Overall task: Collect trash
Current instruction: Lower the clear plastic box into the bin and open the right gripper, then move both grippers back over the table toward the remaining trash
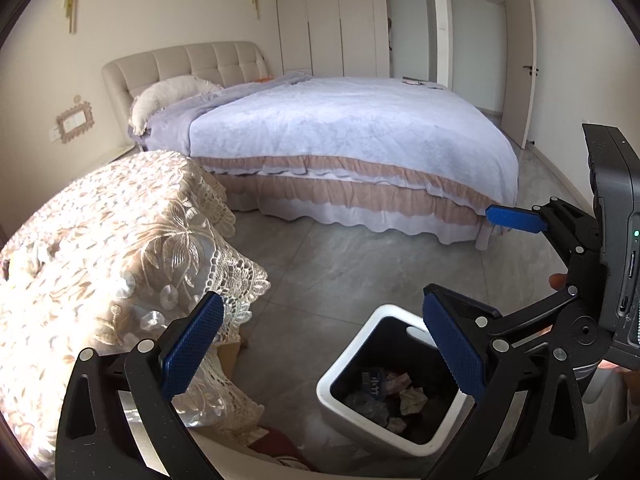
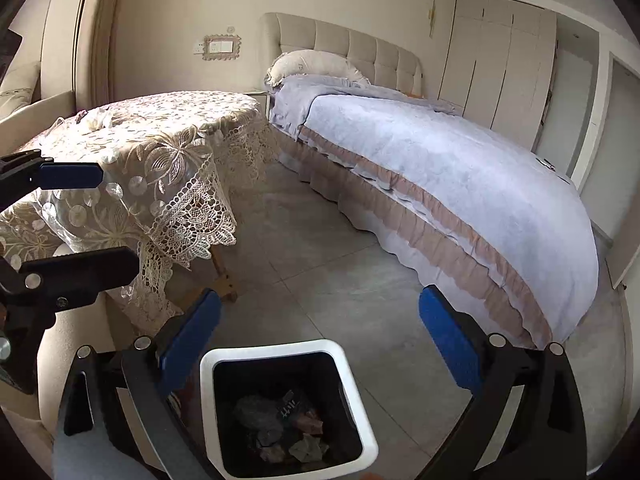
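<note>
A white-rimmed square trash bin [image 1: 332,380] stands on the grey floor and holds several crumpled pieces of trash [image 1: 412,398]. It also shows in the right wrist view [image 2: 276,350], with the trash [image 2: 280,428] at its bottom. My left gripper [image 1: 320,344] is open and empty, above the bin's left side. My right gripper [image 2: 320,336] is open and empty, just above the bin's far rim. The right gripper's fingers [image 1: 516,218] show at the right of the left wrist view. A white crumpled piece [image 2: 96,118] lies on the lace-covered table [image 2: 160,140].
The lace-covered table [image 1: 100,232] stands left of the bin. A large bed [image 1: 352,140] with a lavender cover fills the middle and right. Wardrobes [image 1: 332,20] and an open door [image 1: 520,60] are at the back. Grey tiled floor [image 2: 340,248] lies between bed and table.
</note>
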Action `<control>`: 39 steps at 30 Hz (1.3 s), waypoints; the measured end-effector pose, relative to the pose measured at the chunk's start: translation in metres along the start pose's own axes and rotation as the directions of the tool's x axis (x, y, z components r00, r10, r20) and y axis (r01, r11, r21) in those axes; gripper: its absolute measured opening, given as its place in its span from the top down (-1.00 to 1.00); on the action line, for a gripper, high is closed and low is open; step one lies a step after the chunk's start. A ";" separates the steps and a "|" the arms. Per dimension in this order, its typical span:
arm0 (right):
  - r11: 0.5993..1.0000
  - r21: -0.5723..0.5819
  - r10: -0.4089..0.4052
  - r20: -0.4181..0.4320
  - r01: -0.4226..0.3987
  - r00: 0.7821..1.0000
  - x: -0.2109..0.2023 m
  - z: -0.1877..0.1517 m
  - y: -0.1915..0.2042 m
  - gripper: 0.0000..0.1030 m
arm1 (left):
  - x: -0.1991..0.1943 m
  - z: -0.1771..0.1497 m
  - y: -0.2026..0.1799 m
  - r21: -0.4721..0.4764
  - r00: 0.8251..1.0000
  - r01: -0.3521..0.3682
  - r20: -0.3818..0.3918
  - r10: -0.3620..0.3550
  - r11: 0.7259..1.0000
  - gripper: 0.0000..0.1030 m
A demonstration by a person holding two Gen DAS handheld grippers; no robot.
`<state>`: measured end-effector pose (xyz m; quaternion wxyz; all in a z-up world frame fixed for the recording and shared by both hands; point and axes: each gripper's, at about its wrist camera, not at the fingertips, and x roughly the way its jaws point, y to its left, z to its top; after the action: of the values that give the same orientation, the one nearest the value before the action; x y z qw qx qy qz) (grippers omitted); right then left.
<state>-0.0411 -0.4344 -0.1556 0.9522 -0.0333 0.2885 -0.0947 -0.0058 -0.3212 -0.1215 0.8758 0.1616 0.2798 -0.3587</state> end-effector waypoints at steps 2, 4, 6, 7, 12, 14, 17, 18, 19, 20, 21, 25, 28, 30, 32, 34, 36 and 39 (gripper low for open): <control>1.000 0.007 0.015 0.025 -0.015 1.000 -0.001 0.009 0.006 -0.92 | -0.004 0.001 0.007 -0.011 1.000 -0.011 0.009 0.011 1.000 -0.91; 1.000 0.003 0.026 0.045 -0.026 0.999 0.000 0.017 0.012 -0.92 | -0.009 0.002 0.015 -0.034 1.000 -0.013 0.023 0.013 0.999 -0.91; 0.999 -0.001 0.045 0.055 -0.045 0.997 0.001 0.025 0.018 -0.92 | -0.014 0.003 0.024 -0.057 0.999 -0.023 0.035 0.025 0.998 -0.91; 0.998 -0.005 0.056 0.056 -0.056 0.997 0.001 0.028 0.021 -0.92 | -0.016 0.003 0.029 -0.066 0.999 -0.031 0.040 0.033 0.997 -0.91; 0.997 -0.040 0.071 0.071 -0.068 0.995 0.005 0.042 0.039 -0.92 | -0.032 0.002 0.055 -0.114 0.994 -0.070 0.076 0.079 0.991 -0.91; 0.995 -0.046 0.089 0.078 -0.085 0.993 0.007 0.049 0.046 -0.92 | -0.038 0.001 0.067 -0.137 0.992 -0.082 0.084 0.094 0.987 -0.91; 0.992 -0.063 0.112 0.091 -0.106 0.990 0.011 0.061 0.060 -0.92 | -0.047 -0.001 0.085 -0.149 0.985 -0.126 0.096 0.141 0.981 -0.91; 0.991 -0.073 0.123 0.096 -0.117 0.988 0.012 0.066 0.065 -0.92 | -0.051 -0.001 0.091 -0.153 0.981 -0.147 0.100 0.164 0.977 -0.91; 0.988 -0.083 0.135 0.101 -0.127 0.986 0.013 0.071 0.071 -0.92 | -0.055 -0.001 0.098 -0.160 0.977 -0.166 0.105 0.184 0.973 -0.91; 0.986 -0.097 0.146 0.108 -0.135 0.983 0.014 0.076 0.078 -0.92 | -0.059 -0.001 0.105 -0.169 0.973 -0.183 0.111 0.203 0.969 -0.91; 0.983 -0.112 0.155 0.116 -0.142 0.981 0.015 0.081 0.084 -0.92 | -0.063 -0.002 0.113 -0.181 0.969 -0.197 0.115 0.219 0.964 -0.91; 0.971 -0.166 0.201 0.156 -0.175 0.967 0.020 0.104 0.115 -0.92 | -0.080 -0.007 0.146 -0.224 0.947 -0.265 0.124 0.297 0.938 -0.91; 0.957 -0.193 0.250 0.167 -0.217 0.954 0.024 0.120 0.140 -0.92 | -0.090 -0.012 0.174 -0.250 0.926 -0.323 0.116 0.360 0.913 -0.91; 0.946 -0.219 0.279 0.173 -0.240 0.944 0.027 0.129 0.157 -0.92 | -0.097 -0.016 0.193 -0.271 0.911 -0.358 0.108 0.397 0.894 -0.91; 0.933 -0.254 0.304 0.176 -0.255 0.936 0.030 0.136 0.173 -0.92 | -0.103 -0.021 0.211 -0.300 0.900 -0.380 0.099 0.425 0.875 -0.91; 0.920 -0.290 0.323 0.186 -0.262 0.928 0.032 0.143 0.190 -0.92 | -0.108 -0.024 0.229 -0.333 0.893 -0.388 0.092 0.440 0.859 -0.91; 0.908 -0.317 0.343 0.189 -0.274 0.920 0.036 0.150 0.205 -0.92 | -0.113 -0.028 0.244 -0.367 0.890 -0.389 0.088 0.447 0.845 -0.91; 0.890 -0.343 0.376 0.178 -0.301 0.910 0.041 0.160 0.223 -0.92 | -0.118 -0.033 0.259 -0.393 0.877 -0.409 0.080 0.474 0.823 -0.91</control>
<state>0.1174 -0.2230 -0.0709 0.9647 -0.1413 0.1842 0.1246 0.0989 -0.0629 -0.0544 0.9704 0.0248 0.2185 -0.0999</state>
